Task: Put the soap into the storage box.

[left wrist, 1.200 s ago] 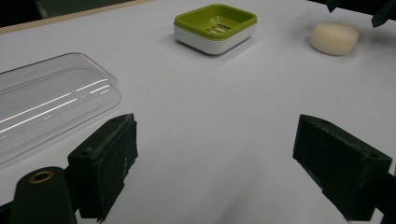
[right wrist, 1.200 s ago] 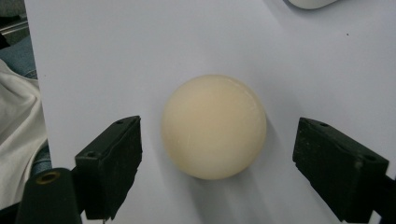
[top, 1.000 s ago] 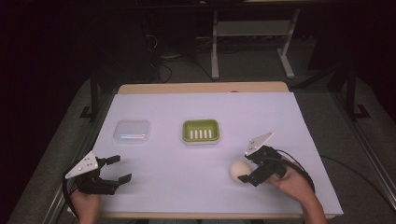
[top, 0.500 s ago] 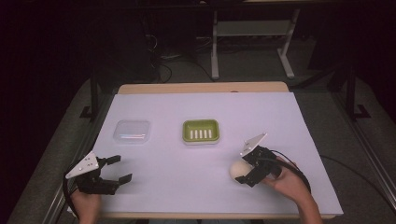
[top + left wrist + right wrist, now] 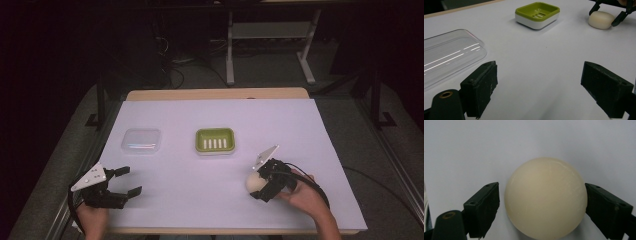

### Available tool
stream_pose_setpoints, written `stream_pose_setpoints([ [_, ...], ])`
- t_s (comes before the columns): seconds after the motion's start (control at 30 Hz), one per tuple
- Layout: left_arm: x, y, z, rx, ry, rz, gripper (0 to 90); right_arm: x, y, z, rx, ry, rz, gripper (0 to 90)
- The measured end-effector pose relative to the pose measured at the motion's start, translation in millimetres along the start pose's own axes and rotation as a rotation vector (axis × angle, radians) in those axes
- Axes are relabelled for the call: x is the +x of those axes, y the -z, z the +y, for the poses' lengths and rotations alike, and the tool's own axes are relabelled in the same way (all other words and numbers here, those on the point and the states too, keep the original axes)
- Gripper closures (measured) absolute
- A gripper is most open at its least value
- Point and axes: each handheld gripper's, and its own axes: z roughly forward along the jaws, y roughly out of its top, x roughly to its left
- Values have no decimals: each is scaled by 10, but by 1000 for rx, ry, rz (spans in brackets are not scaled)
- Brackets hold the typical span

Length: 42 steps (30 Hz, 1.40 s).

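The cream soap (image 5: pixel 545 198) lies on the white surface (image 5: pixel 320 130), near its front right, between the spread jaws of the right claw (image 5: pixel 260 186); one jaw seems to touch it. The left claw (image 5: pixel 125 181) rests spread near the clear lid (image 5: pixel 141 140).

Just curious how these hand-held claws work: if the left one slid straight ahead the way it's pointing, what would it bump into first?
Probably nothing soon: the left gripper faces bare white table between its open jaws. The clear plastic lid lies left of that line, the green soap dish beyond; depth is hard to judge.
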Motion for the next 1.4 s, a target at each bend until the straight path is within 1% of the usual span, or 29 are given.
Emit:
stream_pose_setpoints([
  [0.17,2,-2,0,1,-3,-1,132,2,-34,0,14,6,-7,156],
  [0.27,1,-3,1,3,-3,-1,132,7,-51,2,26,4,-10,176],
  [0.33,2,-3,1,1,-4,-2,132,5,-66,4,33,11,-16,192],
  [0.47,1,-6,-1,1,0,-3,132,4,-61,3,33,13,-22,209],
  [0.6,3,-6,1,5,-9,-4,132,6,-46,0,31,13,-22,228],
  [1.0,0,-3,4,2,-10,-3,132,22,-35,4,39,25,-37,234],
  [1.1,1,-2,3,-1,-9,-3,132,16,-33,1,37,10,-33,234],
  [1.2,-1,-2,2,-3,-2,-2,132,7,-23,-4,31,7,-29,235],
  [1.23,-2,-2,3,-3,-3,-2,132,14,-1,-2,20,1,-28,235],
  [1.27,-1,-1,3,-2,-7,-2,132,14,-1,-2,20,1,-28,235],
  [1.37,-2,-2,5,-2,-9,-2,132,12,48,4,-9,6,-26,235],
  [1.4,-2,-2,4,-2,-8,-2,132,12,48,4,-9,6,-26,235],
])
